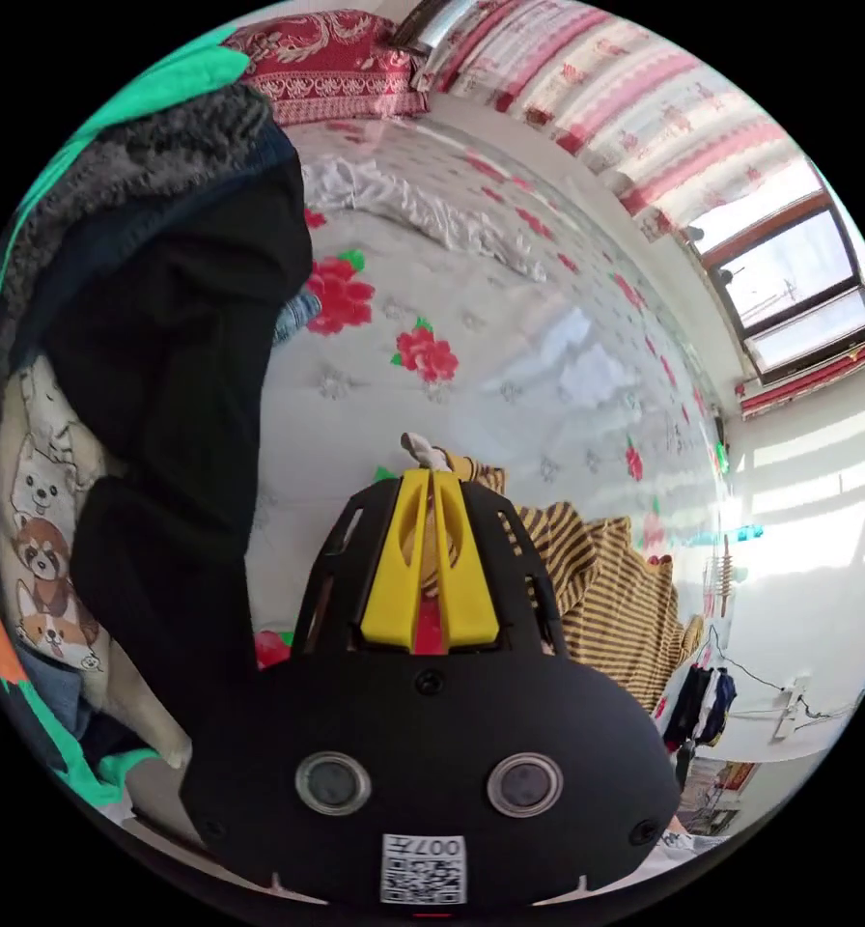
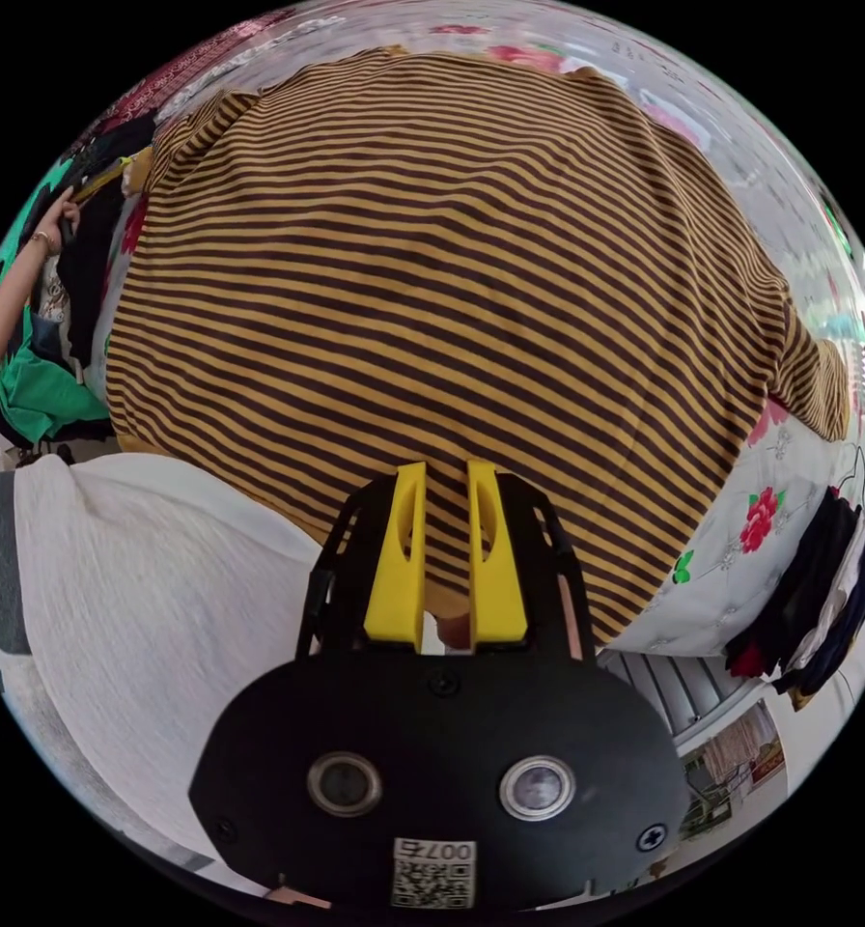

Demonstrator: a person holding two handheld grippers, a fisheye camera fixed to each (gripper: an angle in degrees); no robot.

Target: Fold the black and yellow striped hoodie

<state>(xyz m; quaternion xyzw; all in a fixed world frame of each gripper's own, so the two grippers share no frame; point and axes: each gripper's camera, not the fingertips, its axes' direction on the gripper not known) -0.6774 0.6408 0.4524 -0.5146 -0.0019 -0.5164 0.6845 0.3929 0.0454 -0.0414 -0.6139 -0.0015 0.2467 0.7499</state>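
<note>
Now the black and yellow striped hoodie lies spread over a white quilted bed cover with red flowers, near the edge of the bed. In the right gripper view it takes up most of the picture, with one sleeve going down on the far right side. The right gripper has two yellow plastic jaws which stand a little apart, and the hem of the hoodie goes in between them; if the jaws really press the cloth, I cannot tell. Beside this gripper a person's white ribbed garment is close to the camera, and a bare arm reaches up along the left rim of the same view.

In the left gripper view the left gripper has its yellow jaws clenched together, with only a thin slit between them. A bunched part of the striped hoodie, with a small pale cord end, sits at the jaw tips, and it seems caught there. More of the hoodie lies crumpled just beyond this gripper on the right. On the left of this view hangs a black garment, and behind it a pale cloth with printed cartoon animals. Far away on the bed stands a red patterned pillow, and a sunny window is at the right
</note>
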